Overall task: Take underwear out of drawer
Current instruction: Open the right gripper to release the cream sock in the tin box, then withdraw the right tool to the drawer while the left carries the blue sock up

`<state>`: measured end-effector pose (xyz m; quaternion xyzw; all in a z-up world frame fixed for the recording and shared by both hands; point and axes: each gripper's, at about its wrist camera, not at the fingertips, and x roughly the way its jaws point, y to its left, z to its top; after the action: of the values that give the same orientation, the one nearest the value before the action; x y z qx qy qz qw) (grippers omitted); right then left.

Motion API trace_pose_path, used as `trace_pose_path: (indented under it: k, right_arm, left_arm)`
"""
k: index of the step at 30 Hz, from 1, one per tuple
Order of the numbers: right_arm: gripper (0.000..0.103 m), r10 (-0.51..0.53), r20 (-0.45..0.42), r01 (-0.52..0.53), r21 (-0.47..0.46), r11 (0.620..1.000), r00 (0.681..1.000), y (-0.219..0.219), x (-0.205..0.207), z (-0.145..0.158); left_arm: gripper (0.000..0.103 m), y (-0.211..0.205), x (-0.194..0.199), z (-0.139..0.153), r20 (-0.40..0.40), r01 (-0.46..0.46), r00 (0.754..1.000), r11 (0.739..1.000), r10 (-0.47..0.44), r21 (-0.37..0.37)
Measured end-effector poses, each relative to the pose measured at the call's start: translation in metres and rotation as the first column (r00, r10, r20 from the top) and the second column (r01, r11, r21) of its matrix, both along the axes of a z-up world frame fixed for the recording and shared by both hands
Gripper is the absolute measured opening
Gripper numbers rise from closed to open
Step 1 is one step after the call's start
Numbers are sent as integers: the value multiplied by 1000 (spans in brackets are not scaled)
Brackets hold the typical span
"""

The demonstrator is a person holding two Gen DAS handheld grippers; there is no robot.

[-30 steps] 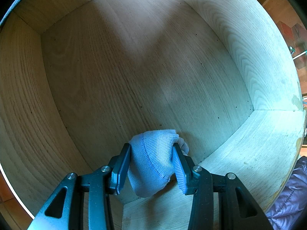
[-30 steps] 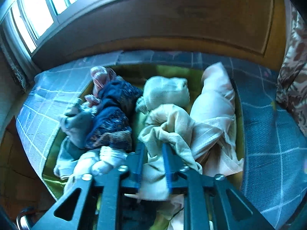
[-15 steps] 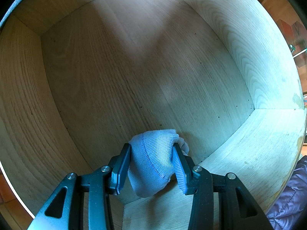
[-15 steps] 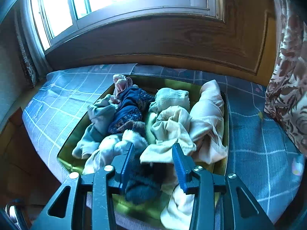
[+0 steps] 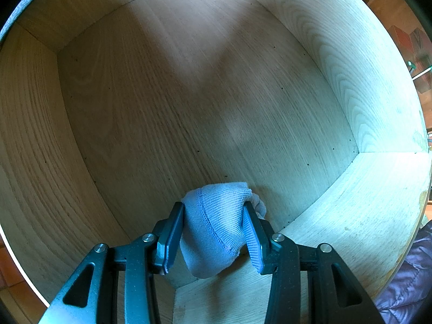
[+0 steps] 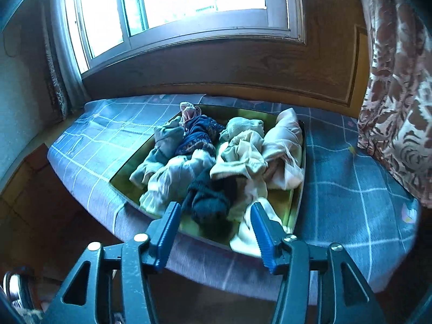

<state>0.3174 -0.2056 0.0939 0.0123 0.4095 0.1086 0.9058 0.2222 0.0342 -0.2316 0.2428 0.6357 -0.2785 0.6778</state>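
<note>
A light blue knitted piece of underwear (image 5: pixel 216 224) is pinched between the fingers of my left gripper (image 5: pixel 213 226), just above the bare wooden floor of the drawer (image 5: pixel 189 94). No other clothing shows inside the drawer. In the right wrist view my right gripper (image 6: pixel 216 229) hangs open, with nothing between its blue pads, in front of a green tray (image 6: pixel 295 205). A pile of several garments (image 6: pixel 216 156) lies in that tray, among them a dark blue one (image 6: pixel 209 202) and cream ones.
The tray rests on a blue checked cover (image 6: pixel 351 183) over a bench below a window (image 6: pixel 175 2). A patterned curtain (image 6: pixel 399 86) hangs at the right. Drawer walls (image 5: pixel 351 62) rise on all sides. A purple quilted sleeve (image 5: pixel 405 283) shows at the lower right.
My right gripper has let go of the cream garment, opened wide and drawn back and up from the tray. The left gripper and its blue piece have stayed still.
</note>
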Motion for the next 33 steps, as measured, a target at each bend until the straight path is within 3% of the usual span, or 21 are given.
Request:
trace_pose_path:
  k: [9, 18, 33]
  right_arm:
    - [59, 7, -20, -7, -12, 1000, 1000, -12, -60, -23]
    - [59, -24, -128, 22, -18, 1000, 992, -27, -113, -81]
    - [59, -17, -273, 29, 39, 999, 962, -26, -141, -147]
  left_arm:
    - [43, 0, -1, 0, -2, -5, 1000, 1000, 5, -2]
    - [43, 3, 0, 2, 10, -30, 999, 1000, 30, -8]
    - [43, 17, 3, 7, 10, -81, 997, 995, 81, -54]
